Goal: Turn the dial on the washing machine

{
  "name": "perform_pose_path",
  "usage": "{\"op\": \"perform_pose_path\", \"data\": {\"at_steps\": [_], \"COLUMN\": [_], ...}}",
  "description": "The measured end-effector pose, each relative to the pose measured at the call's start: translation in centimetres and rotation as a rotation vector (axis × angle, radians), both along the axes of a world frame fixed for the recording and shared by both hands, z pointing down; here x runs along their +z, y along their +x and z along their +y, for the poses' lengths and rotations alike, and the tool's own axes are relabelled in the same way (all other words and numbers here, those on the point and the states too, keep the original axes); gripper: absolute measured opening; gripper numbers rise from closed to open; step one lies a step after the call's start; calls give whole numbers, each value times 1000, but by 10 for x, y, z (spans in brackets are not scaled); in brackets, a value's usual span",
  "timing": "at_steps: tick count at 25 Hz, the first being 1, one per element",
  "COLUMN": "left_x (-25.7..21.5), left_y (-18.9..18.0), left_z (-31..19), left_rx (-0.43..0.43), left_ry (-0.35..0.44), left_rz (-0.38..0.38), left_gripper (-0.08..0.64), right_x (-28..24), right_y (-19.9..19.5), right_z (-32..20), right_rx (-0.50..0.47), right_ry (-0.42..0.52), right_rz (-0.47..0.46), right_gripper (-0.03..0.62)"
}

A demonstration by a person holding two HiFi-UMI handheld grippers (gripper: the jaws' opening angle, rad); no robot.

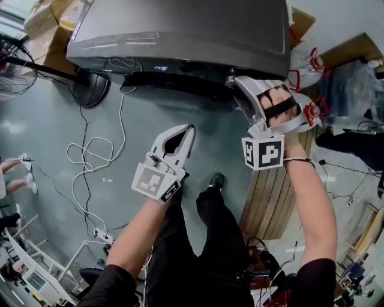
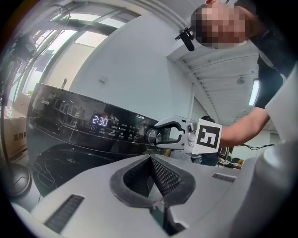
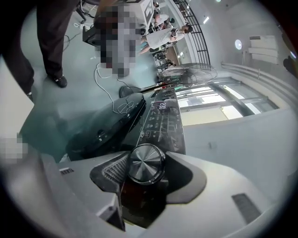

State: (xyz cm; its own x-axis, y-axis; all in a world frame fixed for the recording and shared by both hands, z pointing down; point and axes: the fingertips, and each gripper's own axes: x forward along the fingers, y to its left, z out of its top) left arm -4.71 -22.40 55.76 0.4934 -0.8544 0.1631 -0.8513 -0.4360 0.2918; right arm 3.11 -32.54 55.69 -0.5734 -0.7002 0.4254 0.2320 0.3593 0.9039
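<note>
A dark grey, glossy washing machine [image 1: 198,30] fills the space ahead of both claws, its black control panel [image 2: 70,121] facing them. Beneath them lies a pale grey-green floor [image 1: 48,114]. Below the right claw [image 1: 235,83] and toward the person, a slatted pale wooden panel [image 1: 276,192] stands against the machine's side. Brown cardboard boxes [image 1: 54,15] sit well off to the left of the left claw [image 1: 191,127], behind the machine's far corner. A black floor fan [image 1: 90,90] stands left of that claw, near the machine's front. White looping cables [image 1: 90,150] trail over the floor left of and below the left claw, down to a white power strip [image 1: 103,237].

The round, brushed-silver metal dial [image 3: 146,162] sits at the right end of the control panel, and the right claw is clamped on it, one dark ribbed pad against each side of its rim. Nothing stands between this claw and the panel. To the claw's left on the panel glows a small white display [image 2: 99,122] reading 2:30.

The left claw has its jaws together on nothing, and it hangs in the air below and to the left of the right claw, well apart from the machine. A black shoe [image 1: 216,180] is on the floor just below it.
</note>
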Motion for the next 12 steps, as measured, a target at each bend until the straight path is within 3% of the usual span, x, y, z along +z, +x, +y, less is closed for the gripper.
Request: {"op": "perform_pose_path", "data": {"at_steps": [5,12], "left_x": [-3,-7], "left_y": [5,11], "left_z": [-2,-3], "left_rx": [-4,-1], "left_ry": [7,7], "left_rz": [2,-1], "left_gripper": [15,15], "right_x": [-1,-5], "right_y": [0,-4], "right_z": [0,13], "right_rx": [-10,-34], "right_ry": [-11,-52], "right_rz": [-9,-119], "right_gripper": [244,242]}}
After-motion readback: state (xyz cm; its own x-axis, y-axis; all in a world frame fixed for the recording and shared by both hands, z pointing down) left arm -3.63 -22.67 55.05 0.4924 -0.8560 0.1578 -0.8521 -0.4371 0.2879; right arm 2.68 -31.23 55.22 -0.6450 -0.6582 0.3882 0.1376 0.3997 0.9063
